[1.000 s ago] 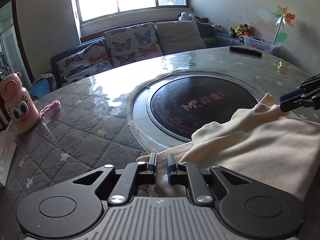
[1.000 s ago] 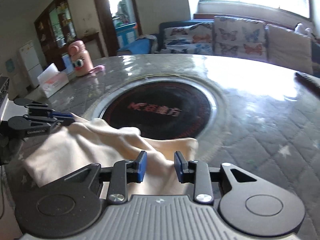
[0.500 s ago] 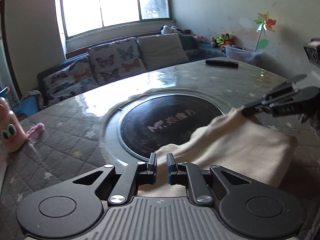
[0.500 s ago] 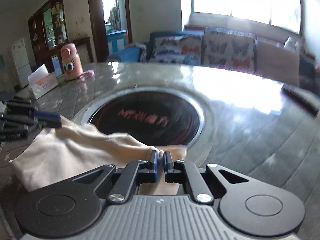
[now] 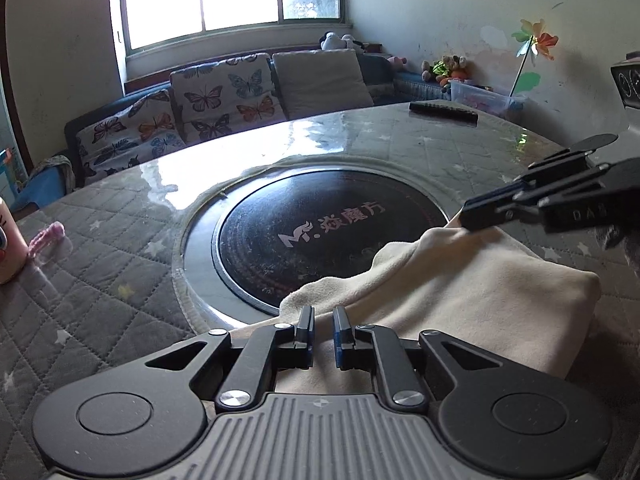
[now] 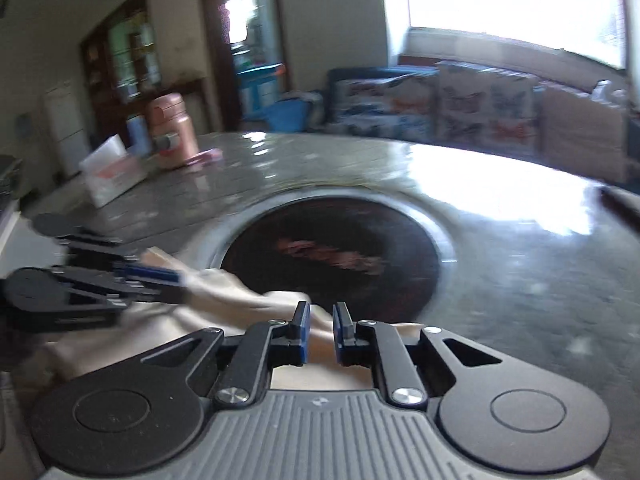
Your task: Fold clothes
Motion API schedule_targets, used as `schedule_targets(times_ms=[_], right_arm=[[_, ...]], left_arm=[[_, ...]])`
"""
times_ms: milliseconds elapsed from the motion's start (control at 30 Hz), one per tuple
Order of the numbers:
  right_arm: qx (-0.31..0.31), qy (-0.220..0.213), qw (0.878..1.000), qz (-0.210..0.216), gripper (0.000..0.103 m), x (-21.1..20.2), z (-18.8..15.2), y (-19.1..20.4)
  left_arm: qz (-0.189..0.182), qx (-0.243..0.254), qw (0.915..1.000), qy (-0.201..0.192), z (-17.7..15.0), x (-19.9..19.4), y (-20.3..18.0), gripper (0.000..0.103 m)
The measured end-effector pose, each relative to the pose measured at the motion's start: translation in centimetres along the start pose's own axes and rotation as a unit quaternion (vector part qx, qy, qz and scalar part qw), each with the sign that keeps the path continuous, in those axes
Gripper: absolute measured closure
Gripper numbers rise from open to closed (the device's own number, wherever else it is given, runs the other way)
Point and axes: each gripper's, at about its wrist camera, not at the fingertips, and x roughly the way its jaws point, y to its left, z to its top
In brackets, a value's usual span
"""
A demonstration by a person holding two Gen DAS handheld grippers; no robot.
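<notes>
A cream cloth (image 5: 460, 292) lies bunched on the near right of the round table, its far edge over the rim of the black inset disc (image 5: 320, 232). My left gripper (image 5: 323, 322) is shut on the cloth's near-left edge, with fabric pinched between the blue pads. My right gripper (image 5: 466, 218) comes in from the right and is shut on a raised corner, so the cloth tents up to its tip. In the blurred right wrist view, the right gripper (image 6: 321, 318) has cloth (image 6: 224, 300) between its fingers. The left gripper (image 6: 180, 280) holds the other end.
The table (image 5: 100, 280) has a grey quilted cover under glass. A pink bottle (image 6: 174, 132), a tissue box (image 6: 108, 176) and a small pink item (image 5: 46, 236) stand at its left side. A black remote (image 5: 442, 111) lies at the far right. A sofa runs behind.
The right gripper has gone from open to shut on the cloth's corner. Both grippers have lifted their ends, and the right wrist view has swung left and blurred.
</notes>
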Motion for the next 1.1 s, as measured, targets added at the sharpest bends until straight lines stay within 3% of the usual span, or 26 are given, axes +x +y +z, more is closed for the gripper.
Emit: schedule_targets(times_ms=[300, 733, 933, 1100], right_arm=[[-0.020, 0.042, 0.999, 0.012, 0.090, 4.3, 0.6, 2.2], [-0.091, 0.021, 0.994, 0.064, 0.070, 0.2, -1.4, 6.9], [-0.128, 0.022, 0.989, 0.073, 0.061, 0.0, -3.5, 9.3], [-0.122, 0.012, 0.990, 0.075, 0.061, -1.3, -3.9, 9.1]], left_arm=[[0.002, -0.015, 0.9999, -0.005, 0.1, -0.4, 1.1, 0.091], [-0.030, 0.020, 0.9989, -0.029, -4.0, -7.2, -1.9, 0.091], [-0.023, -0.009, 0.9996, -0.013, -5.9, -7.3, -1.4, 0.091], [-0.020, -0.024, 0.9993, -0.019, -6.3, -7.8, -0.9, 0.091]])
